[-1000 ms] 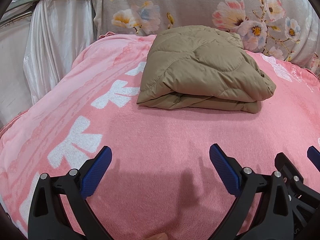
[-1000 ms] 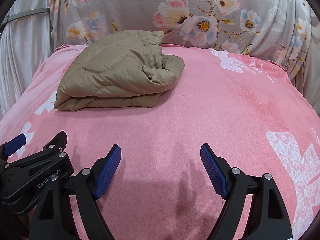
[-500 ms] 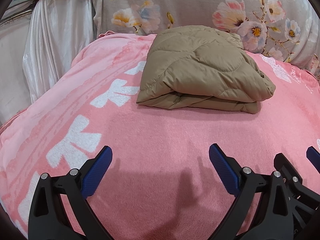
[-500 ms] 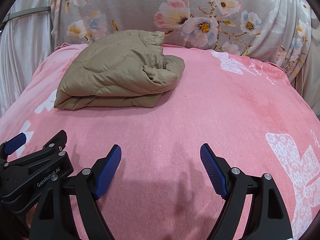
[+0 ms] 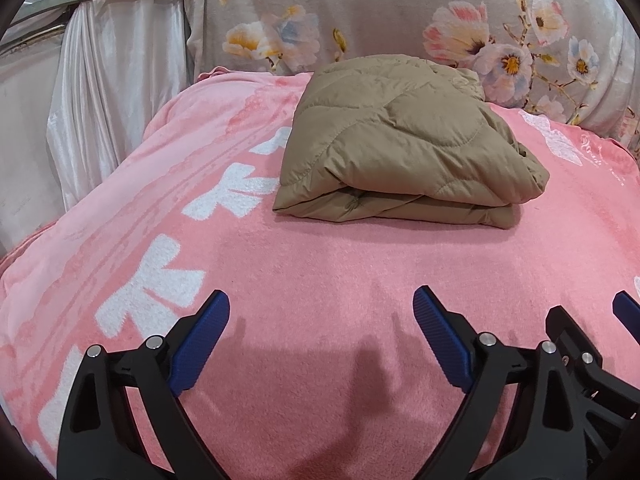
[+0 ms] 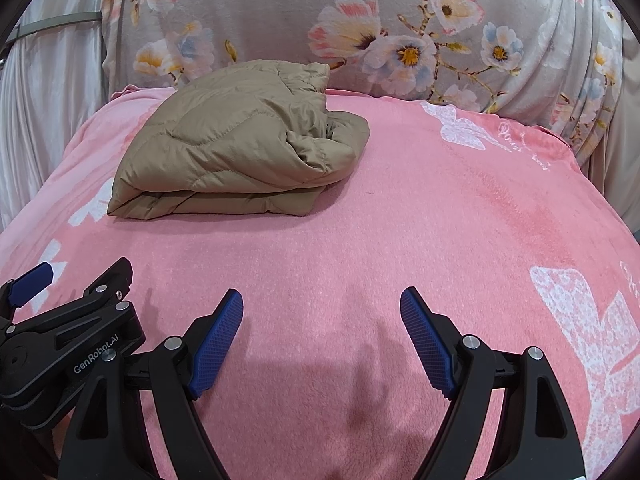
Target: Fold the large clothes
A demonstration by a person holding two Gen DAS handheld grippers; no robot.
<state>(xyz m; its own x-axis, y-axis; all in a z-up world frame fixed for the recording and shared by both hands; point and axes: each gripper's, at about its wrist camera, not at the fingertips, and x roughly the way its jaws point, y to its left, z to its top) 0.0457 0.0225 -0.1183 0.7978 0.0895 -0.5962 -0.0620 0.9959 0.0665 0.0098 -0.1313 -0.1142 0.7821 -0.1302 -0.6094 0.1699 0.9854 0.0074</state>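
Observation:
A tan quilted jacket (image 5: 400, 148) lies folded into a thick bundle at the far side of the pink blanket (image 5: 320, 260). It is also in the right wrist view, where the jacket (image 6: 232, 148) sits far left. My left gripper (image 5: 320, 296) hovers over bare blanket well short of the jacket; its jaws are closing a little with nothing between them. My right gripper (image 6: 321, 294) stands open beside it, also over bare blanket (image 6: 440, 220) and holding nothing. The left gripper's black frame (image 6: 72, 344) shows at the lower left of the right wrist view.
A grey floral cushion (image 5: 400, 12) rises behind the blanket along the far edge. A white satin curtain (image 5: 100, 80) hangs at the left, where the blanket drops off. White bow patterns (image 5: 152, 284) mark the blanket's left side.
The left gripper's blue pads have drawn slightly closer together. Both hands and the folded jacket have stayed where they were.

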